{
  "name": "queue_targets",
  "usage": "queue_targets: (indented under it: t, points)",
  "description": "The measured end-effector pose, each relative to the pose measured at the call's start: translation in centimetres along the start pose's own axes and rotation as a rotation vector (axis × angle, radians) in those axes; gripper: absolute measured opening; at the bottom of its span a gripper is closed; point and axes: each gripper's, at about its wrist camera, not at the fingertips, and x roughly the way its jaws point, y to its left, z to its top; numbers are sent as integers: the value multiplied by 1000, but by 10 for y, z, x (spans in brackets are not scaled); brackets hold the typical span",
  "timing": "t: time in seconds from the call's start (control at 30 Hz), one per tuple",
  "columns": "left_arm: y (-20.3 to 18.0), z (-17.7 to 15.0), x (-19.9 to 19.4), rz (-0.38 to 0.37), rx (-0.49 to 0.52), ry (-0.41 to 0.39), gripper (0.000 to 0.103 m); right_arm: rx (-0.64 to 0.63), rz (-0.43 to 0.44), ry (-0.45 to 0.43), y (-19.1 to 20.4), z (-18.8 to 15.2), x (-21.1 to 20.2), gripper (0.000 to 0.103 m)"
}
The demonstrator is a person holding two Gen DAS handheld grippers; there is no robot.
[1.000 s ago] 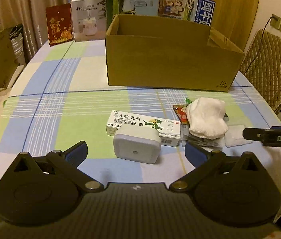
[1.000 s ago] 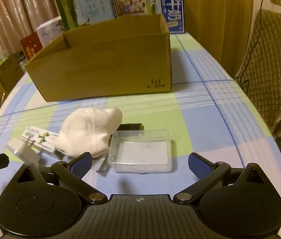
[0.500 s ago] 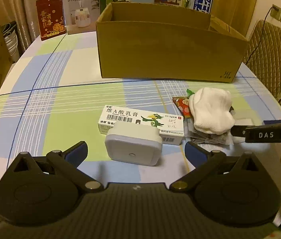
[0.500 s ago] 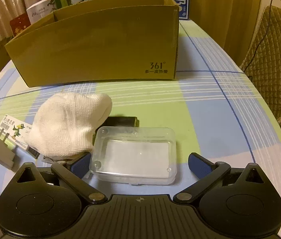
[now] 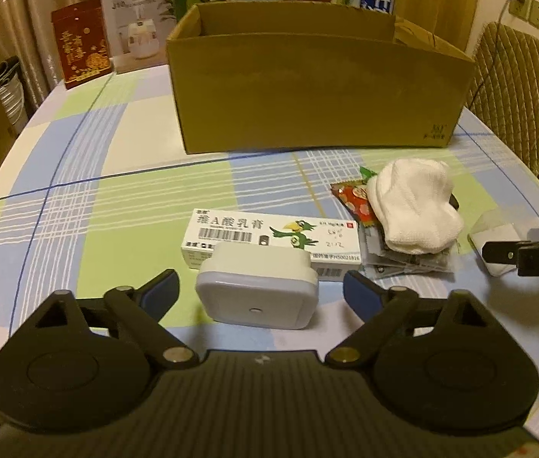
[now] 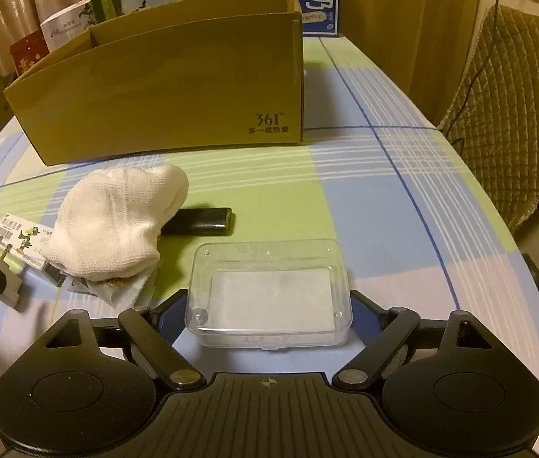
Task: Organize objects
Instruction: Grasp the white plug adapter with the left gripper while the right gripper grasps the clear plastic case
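A white plug adapter (image 5: 258, 294) lies on the checked tablecloth, between the fingers of my open left gripper (image 5: 259, 292), with gaps on both sides. Behind it lies a white medicine box (image 5: 269, 236). My right gripper (image 6: 269, 311) is open, and a clear plastic case (image 6: 269, 297) sits between its fingers; the case hides their tips. A bundled white sock (image 6: 116, 225) rests on some packets and on a black object (image 6: 196, 221). The open cardboard box (image 5: 315, 87) stands upright behind everything.
A red snack packet (image 5: 353, 198) lies left of the sock. Cartons and a red box (image 5: 82, 42) stand along the table's far edge. A padded chair (image 6: 513, 122) is close to the table's right side. Bare tablecloth (image 5: 78, 206) stretches to the left.
Both grippers have moved forward and lower. The clear case now sits between the right fingers, and the adapter lies between the left fingers. No object has shifted.
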Motion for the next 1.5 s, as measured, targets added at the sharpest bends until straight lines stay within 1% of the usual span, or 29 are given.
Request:
queue_targets:
  t: [0.07,0.17,0.33,0.4,0.67,0.83,1.07,1.27,1.5]
  points:
    - [-3,0,1,-2,30,-2,82,-5,3,4,0,-1,1,83]
    - [-5,-1,5,-1,53,5,78,-12,2,2,1,-1,1,83]
    - [-3,-2,8,8,52,21,68,-14,10,-8,2,-1,2,84]
    - [-2,-3,10,14,46,28,61,-16,7,-8,2,-1,4,84]
    - [-2,-6,5,-13,-12,36,60,-33,0,-8,3,0,7,84]
    - [-10,-9,-6,-24,-24,32,60,-35,-11,-20,5,-2,1,82]
    - [-22,-11,-29,-33,-39,22,60,-40,0,-69,8,-1,-35,82]
    - [-31,-8,-55,-36,-41,-1,60,-47,30,-97,16,-2,-67,82]
    - [-38,-4,-81,-39,-36,-28,60,-44,57,-123,23,-5,-92,82]
